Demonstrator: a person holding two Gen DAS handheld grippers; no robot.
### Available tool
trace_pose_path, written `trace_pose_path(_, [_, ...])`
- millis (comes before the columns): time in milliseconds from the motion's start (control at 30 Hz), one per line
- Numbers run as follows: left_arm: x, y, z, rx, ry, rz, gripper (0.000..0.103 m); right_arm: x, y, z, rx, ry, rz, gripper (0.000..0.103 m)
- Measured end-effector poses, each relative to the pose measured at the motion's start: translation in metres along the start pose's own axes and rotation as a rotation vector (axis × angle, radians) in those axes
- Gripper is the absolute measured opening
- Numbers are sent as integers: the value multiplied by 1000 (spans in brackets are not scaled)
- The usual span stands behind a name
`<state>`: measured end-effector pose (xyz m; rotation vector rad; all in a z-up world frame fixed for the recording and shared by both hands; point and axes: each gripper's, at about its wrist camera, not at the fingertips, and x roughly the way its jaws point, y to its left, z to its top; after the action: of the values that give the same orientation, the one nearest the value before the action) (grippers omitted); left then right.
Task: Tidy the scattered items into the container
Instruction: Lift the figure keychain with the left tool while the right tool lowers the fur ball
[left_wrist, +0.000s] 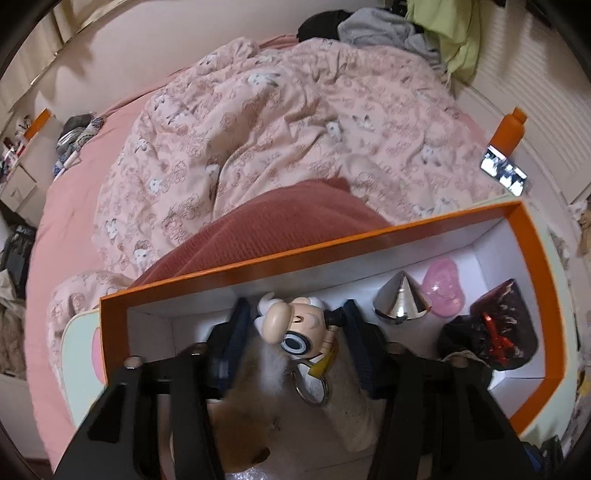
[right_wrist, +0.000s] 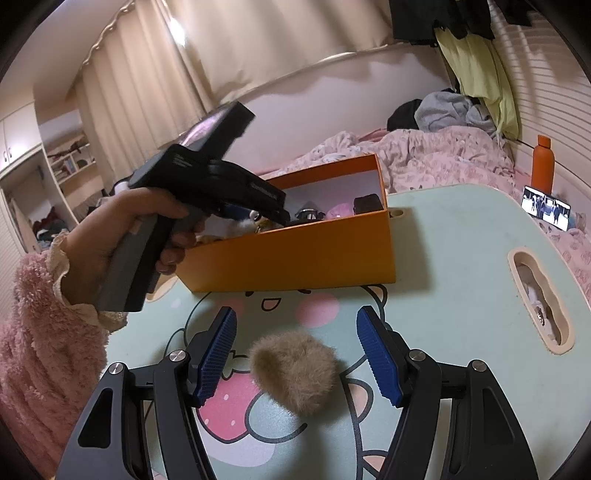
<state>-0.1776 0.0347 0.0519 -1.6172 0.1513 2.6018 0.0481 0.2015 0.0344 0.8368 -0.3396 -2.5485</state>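
Note:
An orange box (left_wrist: 280, 254) with a white inside stands on a pale green cartoon lap table (right_wrist: 461, 236); it also shows in the right wrist view (right_wrist: 295, 254). My left gripper (left_wrist: 293, 325) reaches down into the box, its jaws apart around a cartoon figure keychain (left_wrist: 295, 328) with a metal ring, lying on furry toys. A silver cone (left_wrist: 402, 299), a pink jelly piece (left_wrist: 443, 284) and a dark red pouch (left_wrist: 495, 325) lie in the box. My right gripper (right_wrist: 295, 354) is open, its blue pads on both sides of a tan fur pompom (right_wrist: 295, 373) on the table.
The table rests on a bed with a pink floral duvet (left_wrist: 277, 136). A phone (right_wrist: 546, 208) and an orange bottle (right_wrist: 543, 166) stand at the right. Clothes (right_wrist: 450, 107) are piled at the bed's far end. The table has a handle slot (right_wrist: 539, 295).

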Motion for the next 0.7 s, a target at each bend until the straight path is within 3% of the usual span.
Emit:
trace_pose_path(33, [-2,1,-1,-1,-9,-12,44,1,0,1,1,0,0,68])
trace_pose_path(233, [-32,9,-7,-2,-85,-78,44,1,0,1,1,5,-1,68])
trace_pose_path(367, [-76,15,-14,-29,-190,-184,44,2,0,1,2,5,-1,68])
trace_pose_path(567, [-155,18,-55,-35,-425,-257,44,2,1,0,2,11,-1,68])
trace_pose_path(700, [-167,24,-85,-56,-458,-331,44,2,2,0,3,15,-2,68])
